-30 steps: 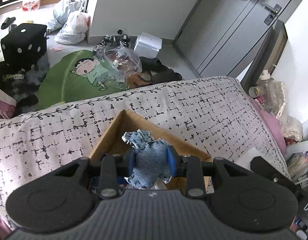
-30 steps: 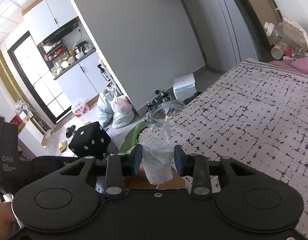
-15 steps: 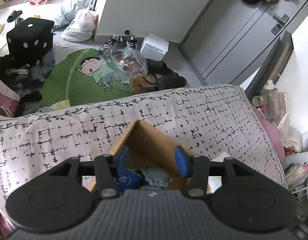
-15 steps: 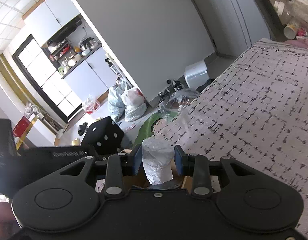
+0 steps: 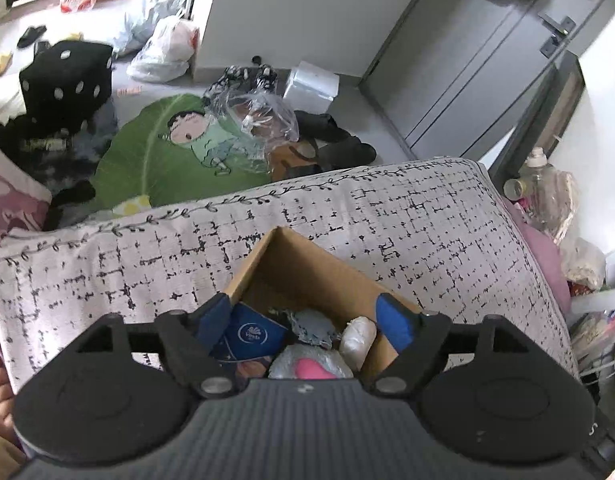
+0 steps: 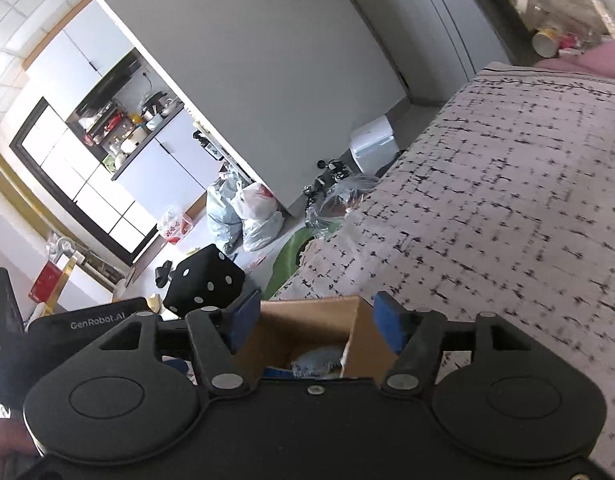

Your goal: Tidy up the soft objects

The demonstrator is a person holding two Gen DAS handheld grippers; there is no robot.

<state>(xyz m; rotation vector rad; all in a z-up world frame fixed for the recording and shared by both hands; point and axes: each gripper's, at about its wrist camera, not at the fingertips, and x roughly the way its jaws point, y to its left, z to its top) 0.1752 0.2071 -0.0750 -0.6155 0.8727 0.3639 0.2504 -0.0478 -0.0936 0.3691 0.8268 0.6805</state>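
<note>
A brown cardboard box [image 5: 307, 268] sits on the patterned bed cover [image 5: 407, 220]. Inside it lie a blue denim scrap [image 5: 313, 326], a white plastic wad [image 5: 357, 344], a blue tissue pack [image 5: 253, 334] and a white and pink soft thing [image 5: 311, 366]. My left gripper [image 5: 303, 318] hovers over the box, its jaws opening, nothing between the pads. In the right wrist view my right gripper [image 6: 317, 322] hangs above the same box [image 6: 307, 328], its jaws opening and empty; the denim scrap [image 6: 317, 360] shows below. The left gripper's body [image 6: 67, 344] is at the left.
The bed cover [image 6: 507, 200] stretches right. On the floor beyond the bed are a green cartoon mat [image 5: 163, 156], a black dice cushion [image 5: 65, 80], plastic bags [image 5: 159, 52], a clear bag [image 5: 251, 120], shoes and a white box [image 5: 311, 84]. Clutter stands right of the bed [image 5: 547, 188].
The left gripper let go of the denim scrap, which dropped into the box, and rose a little. The right gripper opened and the white plastic wad fell into the box.
</note>
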